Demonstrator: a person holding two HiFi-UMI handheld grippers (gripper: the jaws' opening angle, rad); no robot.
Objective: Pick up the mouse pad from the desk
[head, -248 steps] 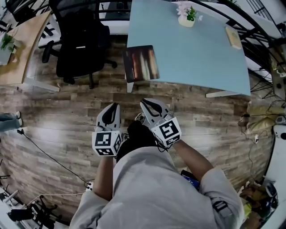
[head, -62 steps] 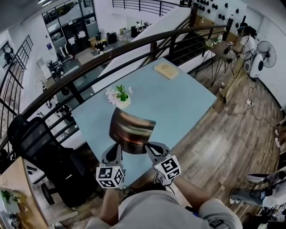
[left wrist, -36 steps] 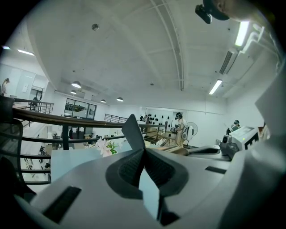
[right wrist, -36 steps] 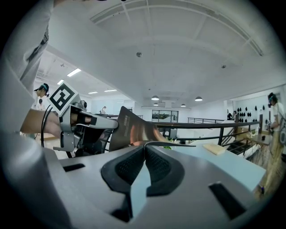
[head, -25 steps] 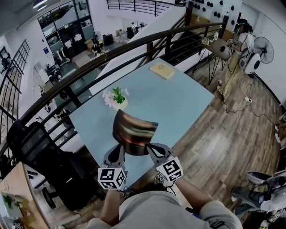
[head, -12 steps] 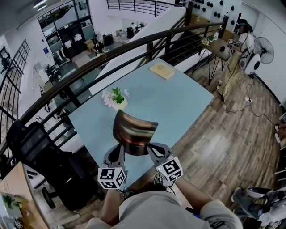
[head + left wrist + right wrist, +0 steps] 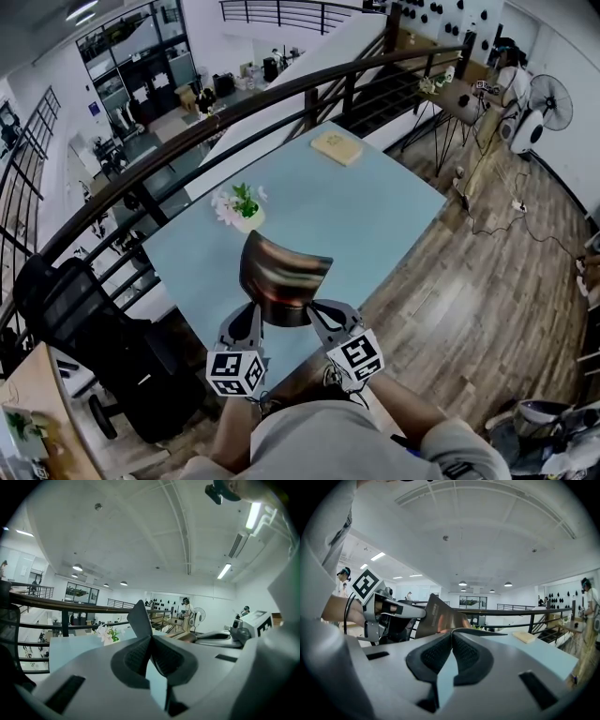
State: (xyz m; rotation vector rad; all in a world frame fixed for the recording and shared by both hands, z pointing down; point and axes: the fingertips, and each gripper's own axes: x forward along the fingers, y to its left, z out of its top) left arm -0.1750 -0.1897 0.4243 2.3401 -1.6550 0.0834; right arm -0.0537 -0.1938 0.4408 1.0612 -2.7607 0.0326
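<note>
The mouse pad (image 7: 281,284), dark with a brown and orange print, hangs curved above the near corner of the light blue desk (image 7: 375,211). My left gripper (image 7: 251,315) is shut on its near left edge. My right gripper (image 7: 317,312) is shut on its near right edge. In the left gripper view the pad (image 7: 139,617) rises as a thin dark sheet out of the closed jaws of the left gripper (image 7: 151,637). The right gripper view shows the pad (image 7: 438,616) bending up to the left from the right gripper (image 7: 451,632), with the left gripper (image 7: 401,611) clamped on its other side.
A small pot of flowers (image 7: 240,208) stands on the desk behind the pad, and a tan book (image 7: 336,145) lies at the far corner. A dark railing (image 7: 187,141) runs behind the desk. A black office chair (image 7: 89,323) stands at the left on the wooden floor (image 7: 469,300).
In the oldest frame the pad lay flat on the desk's corner with both grippers away from it; now both hold it up. Over the last second nothing has visibly moved.
</note>
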